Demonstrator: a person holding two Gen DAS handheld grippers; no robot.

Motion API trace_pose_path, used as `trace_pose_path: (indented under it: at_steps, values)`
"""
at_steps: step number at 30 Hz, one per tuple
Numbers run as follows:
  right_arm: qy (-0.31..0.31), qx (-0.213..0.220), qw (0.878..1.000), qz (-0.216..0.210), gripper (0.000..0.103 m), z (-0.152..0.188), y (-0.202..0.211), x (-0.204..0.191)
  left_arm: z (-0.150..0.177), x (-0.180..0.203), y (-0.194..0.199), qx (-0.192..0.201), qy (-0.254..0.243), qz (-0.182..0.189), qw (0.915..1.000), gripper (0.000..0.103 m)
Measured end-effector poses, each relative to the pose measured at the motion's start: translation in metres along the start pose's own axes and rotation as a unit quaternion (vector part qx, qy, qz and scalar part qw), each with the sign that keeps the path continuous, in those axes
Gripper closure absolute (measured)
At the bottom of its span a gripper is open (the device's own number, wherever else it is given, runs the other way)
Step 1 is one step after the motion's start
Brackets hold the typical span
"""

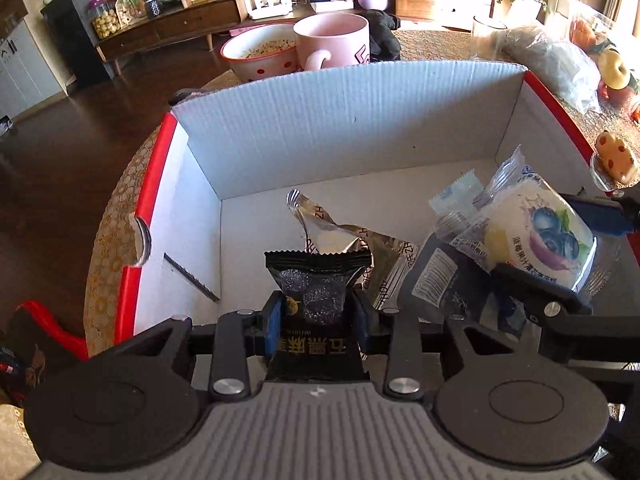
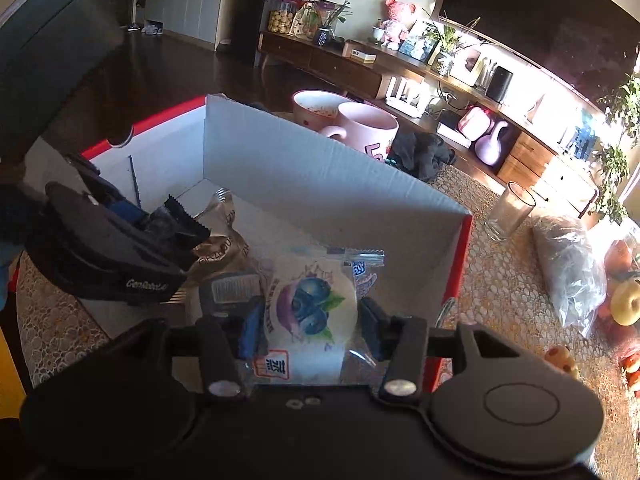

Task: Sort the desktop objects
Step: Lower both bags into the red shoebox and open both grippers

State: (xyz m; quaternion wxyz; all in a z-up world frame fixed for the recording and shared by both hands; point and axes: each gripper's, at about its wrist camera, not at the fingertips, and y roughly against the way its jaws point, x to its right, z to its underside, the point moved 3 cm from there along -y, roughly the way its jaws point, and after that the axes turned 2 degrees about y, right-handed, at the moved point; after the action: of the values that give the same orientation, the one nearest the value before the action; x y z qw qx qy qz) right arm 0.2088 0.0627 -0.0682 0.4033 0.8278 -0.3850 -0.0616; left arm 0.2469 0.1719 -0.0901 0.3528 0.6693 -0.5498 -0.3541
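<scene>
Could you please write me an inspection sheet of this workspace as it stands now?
Surface: round table with a gold patterned cloth.
Job's things: open white cardboard box with red edges, holding a gold-brown packet, a dark barcode packet and small clear wrappers.
Clutter: pink mug, dotted bowl, empty glass, clear plastic bag, fruit at the table edge, dark cloth.
Grippers: left gripper shut on a black snack packet over the box; right gripper shut on a blueberry snack packet over the box.
Cables: nothing seen on the table.
Surroundings: living room, dark wood floor, wooden sideboard with plants, jars and ornaments.
</scene>
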Motion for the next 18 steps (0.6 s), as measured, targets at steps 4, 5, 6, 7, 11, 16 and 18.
trace_pose_path:
  at_steps: [4, 5, 6, 7, 11, 16, 18]
  values:
    - [0.0, 0.008, 1.0, 0.003, 0.045, 0.002, 0.006, 0.001, 0.003, 0.001, 0.0, -0.002, 0.005, 0.0, 1.0, 0.064]
    - [0.001, 0.011, 1.0, 0.005, 0.044, 0.002, 0.009, 0.002, 0.003, 0.001, 0.001, -0.003, 0.006, -0.005, 1.0, 0.06]
    - [0.001, 0.012, 1.0, 0.006, 0.041, 0.003, 0.011, 0.002, 0.004, 0.002, 0.001, -0.002, 0.009, -0.008, 0.9999, 0.059]
    - [-0.001, 0.014, 1.0, 0.004, 0.036, 0.003, 0.013, 0.004, 0.004, 0.002, 0.002, -0.001, 0.011, -0.008, 0.9999, 0.057]
    - [0.005, 0.024, 1.0, -0.005, 0.033, 0.006, 0.026, 0.004, 0.007, 0.002, 0.01, 0.008, 0.022, -0.006, 0.9997, 0.046]
    - [0.006, 0.034, 0.999, -0.014, 0.032, 0.008, 0.043, 0.005, 0.009, 0.002, 0.021, 0.012, 0.032, 0.003, 0.9994, 0.04]
    - [0.004, 0.04, 0.999, -0.017, 0.032, 0.007, 0.05, 0.007, 0.01, 0.003, 0.026, 0.016, 0.035, 0.003, 0.9992, 0.04]
